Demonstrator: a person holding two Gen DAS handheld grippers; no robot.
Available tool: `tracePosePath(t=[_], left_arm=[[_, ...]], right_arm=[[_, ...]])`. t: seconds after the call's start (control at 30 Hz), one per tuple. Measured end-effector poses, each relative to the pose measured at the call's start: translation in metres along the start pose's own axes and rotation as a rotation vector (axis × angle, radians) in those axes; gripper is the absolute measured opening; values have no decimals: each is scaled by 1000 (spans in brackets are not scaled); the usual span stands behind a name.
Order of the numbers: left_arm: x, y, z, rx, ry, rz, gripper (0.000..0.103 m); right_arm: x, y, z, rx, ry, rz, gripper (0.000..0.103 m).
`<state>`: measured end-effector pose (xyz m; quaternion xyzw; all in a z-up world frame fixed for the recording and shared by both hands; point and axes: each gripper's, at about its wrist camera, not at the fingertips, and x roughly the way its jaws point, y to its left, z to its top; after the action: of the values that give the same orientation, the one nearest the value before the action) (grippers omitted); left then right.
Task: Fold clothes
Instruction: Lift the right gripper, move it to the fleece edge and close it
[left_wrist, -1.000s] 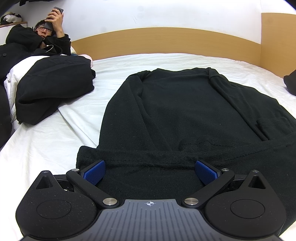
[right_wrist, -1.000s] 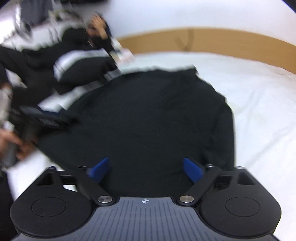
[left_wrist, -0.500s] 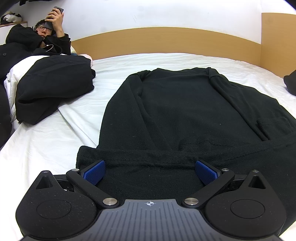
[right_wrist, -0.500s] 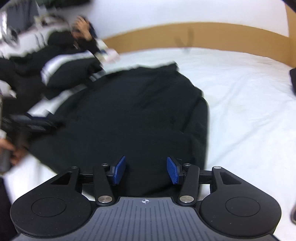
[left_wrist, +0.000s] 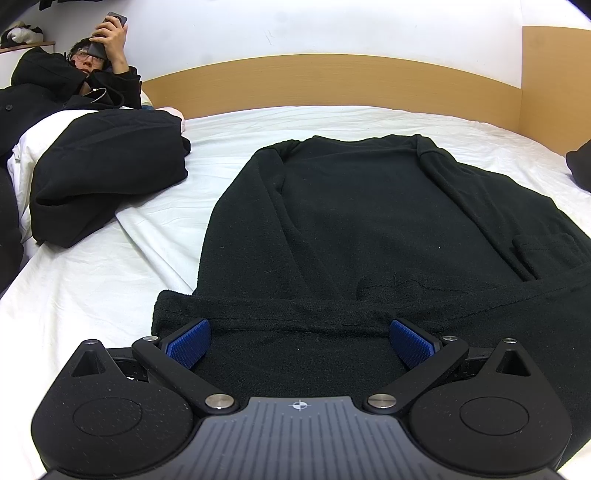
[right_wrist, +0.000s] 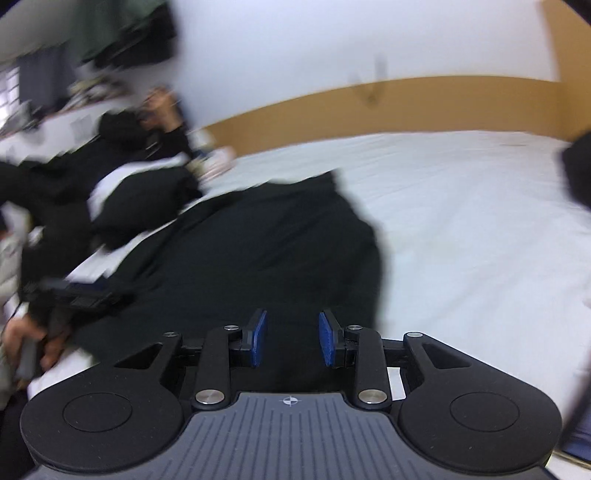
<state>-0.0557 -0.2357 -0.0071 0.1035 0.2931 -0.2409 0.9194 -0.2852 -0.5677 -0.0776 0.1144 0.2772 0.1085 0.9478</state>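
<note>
Seemingly early: the black garment (left_wrist: 369, 229) lies mid-bed (left_wrist: 110, 288), sleeves folded in, body fold remaining. Left gripper (left_wrist: 299, 341) jaws gape at its six-o'clock hem; right gripper (right_wrist: 291, 339) jaws are closing, nothing pinched yet.

The left gripper (left_wrist: 299, 341) is held with jaws spread wide. The right gripper's (right_wrist: 291, 339) jaws are closing, narrowly apart.

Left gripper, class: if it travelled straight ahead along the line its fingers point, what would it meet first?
Probably the black fleece garment spread on the white bed sheet. The left gripper, jaws wide open, points down at the folded hem band directly ahead, though depth is unclear.
</note>
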Motion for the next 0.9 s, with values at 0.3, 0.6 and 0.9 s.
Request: tracePosePath(t=[0.3, 0.6, 0.9], left_arm=[[0, 0, 0, 1, -1, 3, 103], [0, 1, -1, 4, -3, 5, 103], [-1, 1, -1, 1, -2, 2, 103]], right_arm=[[-34, 9, -29, -169, 24, -183, 31], [-40, 24, -49, -267, 20, -252, 28], [-21, 32, -48, -276, 57, -296, 10]])
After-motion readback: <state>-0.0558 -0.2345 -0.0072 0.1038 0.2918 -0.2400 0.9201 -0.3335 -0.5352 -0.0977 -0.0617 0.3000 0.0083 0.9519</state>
